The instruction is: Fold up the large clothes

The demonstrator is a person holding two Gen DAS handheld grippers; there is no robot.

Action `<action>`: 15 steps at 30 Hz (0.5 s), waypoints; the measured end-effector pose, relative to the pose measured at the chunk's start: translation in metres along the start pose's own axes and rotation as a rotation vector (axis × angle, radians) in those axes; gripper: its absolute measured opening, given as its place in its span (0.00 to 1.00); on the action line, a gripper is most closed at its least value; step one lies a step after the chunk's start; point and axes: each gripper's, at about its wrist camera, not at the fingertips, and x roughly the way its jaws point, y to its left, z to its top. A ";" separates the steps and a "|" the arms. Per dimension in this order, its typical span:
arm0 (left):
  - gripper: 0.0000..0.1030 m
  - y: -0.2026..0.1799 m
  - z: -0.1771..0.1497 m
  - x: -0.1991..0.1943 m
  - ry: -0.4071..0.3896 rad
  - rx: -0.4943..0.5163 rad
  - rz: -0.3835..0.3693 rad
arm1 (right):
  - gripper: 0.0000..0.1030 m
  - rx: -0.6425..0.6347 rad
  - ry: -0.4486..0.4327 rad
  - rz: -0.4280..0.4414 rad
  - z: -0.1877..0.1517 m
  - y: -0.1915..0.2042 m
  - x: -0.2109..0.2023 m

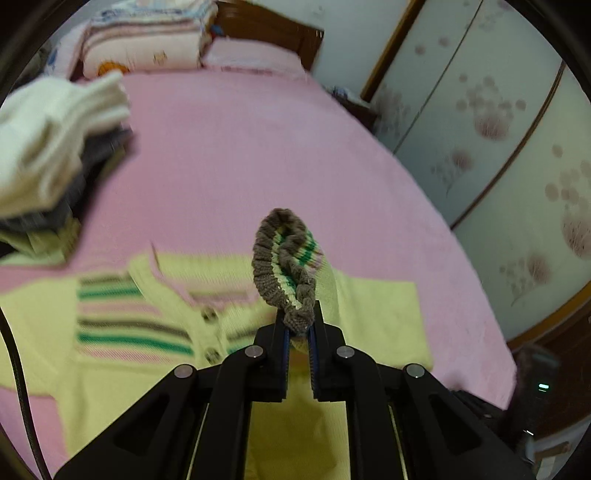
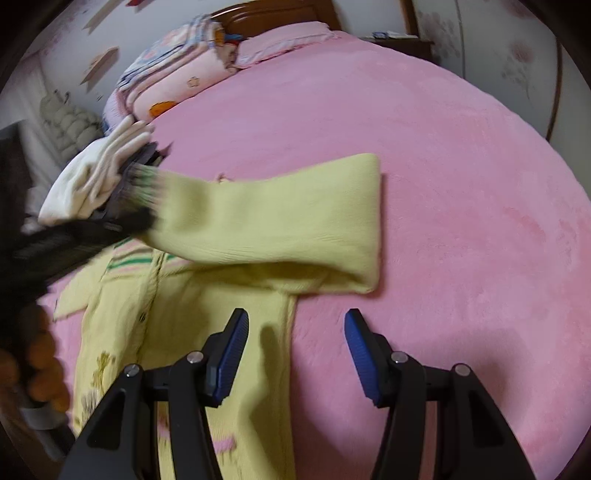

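A yellow cardigan lies spread on the pink bed, buttons up, with green, brown and pink stripes across its chest. The left gripper is clamped on the brown ribbed cuff of one sleeve, the jaws pressed together with the knit bunched between the blue pads; the cuff stands up above the fingertips, lifted off the bed. In the right wrist view that same sleeve stretches across the top of the cardigan from its folded end on the right to the blurred left gripper at the left edge, the cuff end raised and smeared by motion.

The right gripper hangs over the cardigan's side edge with its jaws apart and nothing between them: the left finger is above the yellow knit, the right finger above bare pink bedcover.

A stack of folded white and grey clothes sits near the far left of the bed, just beyond the cardigan. Folded quilts and a pink pillow lie against the wooden headboard. A wardrobe with flower-patterned doors stands beside the bed
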 end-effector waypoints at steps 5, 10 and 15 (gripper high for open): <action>0.06 0.025 0.020 -0.025 -0.061 -0.008 0.043 | 0.50 0.038 -0.025 -0.018 0.019 -0.003 0.013; 0.06 0.073 0.004 -0.024 -0.027 -0.102 0.095 | 0.10 -0.093 -0.025 -0.109 0.025 0.025 0.022; 0.07 0.122 -0.043 0.001 0.092 -0.199 0.138 | 0.14 -0.226 -0.016 -0.225 0.016 0.052 0.031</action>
